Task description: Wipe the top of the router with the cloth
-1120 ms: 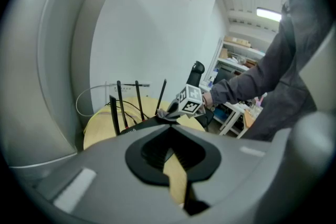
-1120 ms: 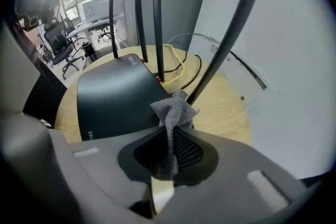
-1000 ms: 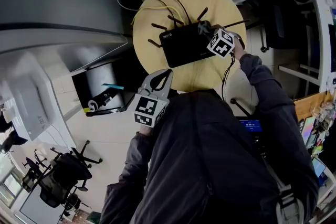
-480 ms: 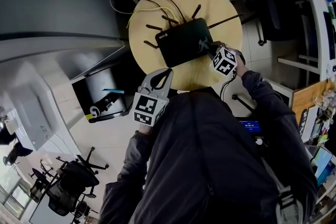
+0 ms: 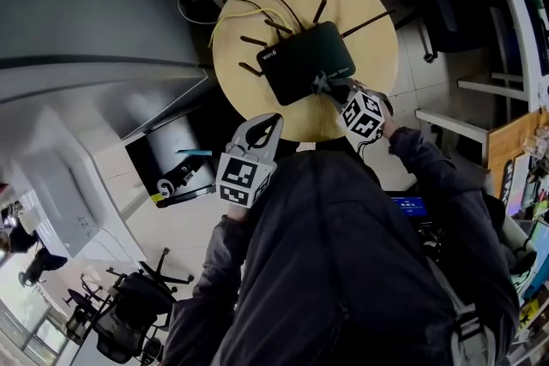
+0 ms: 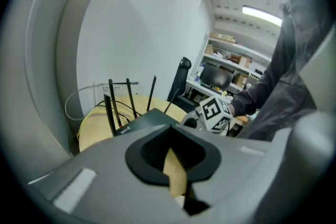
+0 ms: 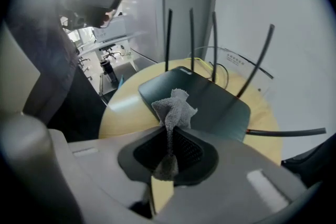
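The left gripper (image 5: 271, 123), nearest the body at about 11 o'clock, is held at the near edge of the table with its jaws together and nothing between them; it is idle. The right gripper (image 7: 169, 136), at 1 o'clock, is clamped on the grey cloth (image 7: 175, 106). The cloth's free tuft lies over the near right corner of the router (image 5: 300, 64), roughly 5 o'clock on its top. A second ago this gripper stood further up the router's right end; it has since drawn back toward the person, dragging the cloth along. Assessment: one stroke is finishing at the casing's edge, and the middle and 9 o'clock side likely remain to be wiped. The router sits mid-table (image 5: 364, 9), with its cables (image 5: 249, 15) beyond at 11 o'clock.
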Tool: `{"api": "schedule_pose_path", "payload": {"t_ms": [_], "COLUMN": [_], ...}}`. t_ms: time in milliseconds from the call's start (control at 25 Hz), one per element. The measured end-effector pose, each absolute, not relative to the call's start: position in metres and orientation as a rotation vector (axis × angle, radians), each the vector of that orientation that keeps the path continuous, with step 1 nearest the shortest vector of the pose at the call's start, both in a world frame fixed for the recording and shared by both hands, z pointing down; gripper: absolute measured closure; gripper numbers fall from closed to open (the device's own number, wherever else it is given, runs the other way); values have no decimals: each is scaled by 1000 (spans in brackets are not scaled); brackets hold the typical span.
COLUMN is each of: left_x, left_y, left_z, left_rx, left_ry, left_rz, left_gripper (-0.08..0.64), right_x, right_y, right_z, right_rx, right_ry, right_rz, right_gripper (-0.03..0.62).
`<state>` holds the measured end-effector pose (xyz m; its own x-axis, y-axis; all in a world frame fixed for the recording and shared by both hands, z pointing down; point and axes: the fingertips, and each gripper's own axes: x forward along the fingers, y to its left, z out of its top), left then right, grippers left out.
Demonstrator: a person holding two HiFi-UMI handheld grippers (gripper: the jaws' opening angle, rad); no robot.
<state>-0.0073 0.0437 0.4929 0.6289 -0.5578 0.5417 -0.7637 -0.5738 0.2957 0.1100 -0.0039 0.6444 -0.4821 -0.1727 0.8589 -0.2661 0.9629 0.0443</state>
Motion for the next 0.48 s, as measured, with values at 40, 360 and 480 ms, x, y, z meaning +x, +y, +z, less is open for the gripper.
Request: {"api": "schedule_pose_path", "payload": {"t_ms": [40,360,480], "left_x": [-9,-12,-15], "left_y": [45,56,63], "left_z": [493,493,495], "left_rx": [2348,2391,2392], "left_ry": [-1028,-966,-948], "left_rz": [543,581,599], "left_gripper": [560,560,560], "right_x": [99,17,5], "right_y": [11,75,75], "right_z": [644,672,688], "right_rx": [280,214,251], "right_ry": [-2102,-2117,-2097], "right_rz": [118,242,340], "right_gripper": [563,564,563]}}
